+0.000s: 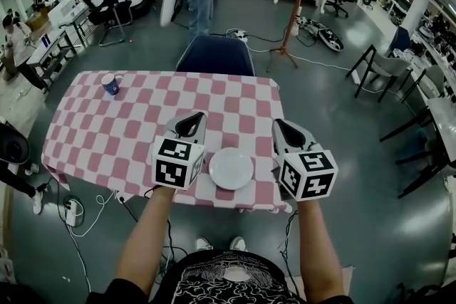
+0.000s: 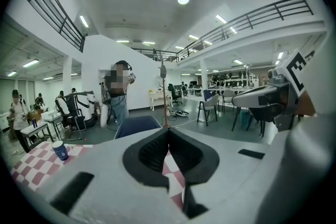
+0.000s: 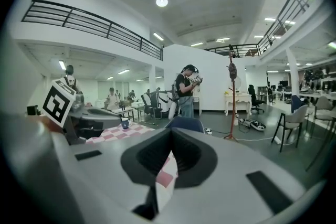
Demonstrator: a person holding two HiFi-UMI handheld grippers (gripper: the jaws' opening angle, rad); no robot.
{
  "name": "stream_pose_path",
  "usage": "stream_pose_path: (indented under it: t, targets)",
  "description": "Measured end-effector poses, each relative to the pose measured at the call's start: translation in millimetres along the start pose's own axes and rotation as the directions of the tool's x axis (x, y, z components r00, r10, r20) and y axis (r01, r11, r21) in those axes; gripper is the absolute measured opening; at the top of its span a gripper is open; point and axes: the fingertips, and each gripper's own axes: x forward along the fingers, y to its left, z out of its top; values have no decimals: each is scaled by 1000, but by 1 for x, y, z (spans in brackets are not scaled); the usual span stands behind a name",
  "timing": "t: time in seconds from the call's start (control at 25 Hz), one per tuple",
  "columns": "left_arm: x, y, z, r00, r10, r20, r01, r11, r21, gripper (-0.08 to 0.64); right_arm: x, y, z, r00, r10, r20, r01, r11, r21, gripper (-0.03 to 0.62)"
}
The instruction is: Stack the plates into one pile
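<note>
Head view, left to right. A blue cup [image 1: 110, 84] stands at the upper left of the checked bench [image 1: 135, 132], well apart from the work. The left hand-held gripper [image 1: 191, 122] hangs over the near part of the cloth; in its own view the jaws meet tip to tip with nothing between them [image 2: 168, 131]. Just to its right, lower centre of the frame and near the front edge, lies the white plate [image 1: 231, 168], flat on the cloth. From above it reads as one round disc, and I cannot tell whether more plates sit beneath it. No other plate shows on the bench. The right hand-held gripper [image 1: 286, 130] hangs just beside the plate on the far side, likewise shut and empty [image 3: 170, 134]. Judgement: the plate looks stiff, smooth and fairly light, probably slippery under the pads, and breakable if it is ceramic. The best hold is on the raised rim, pinched top and underside, kept level.
</note>
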Motion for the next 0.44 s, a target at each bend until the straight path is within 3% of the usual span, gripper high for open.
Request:
stream_pose_path:
  t: [0.44]
  targets:
    - [-1,-4,-4,1000,9,-13,-9,1000,6,2,-3,-1,-3,1000,9,6,-9,1000,3,5]
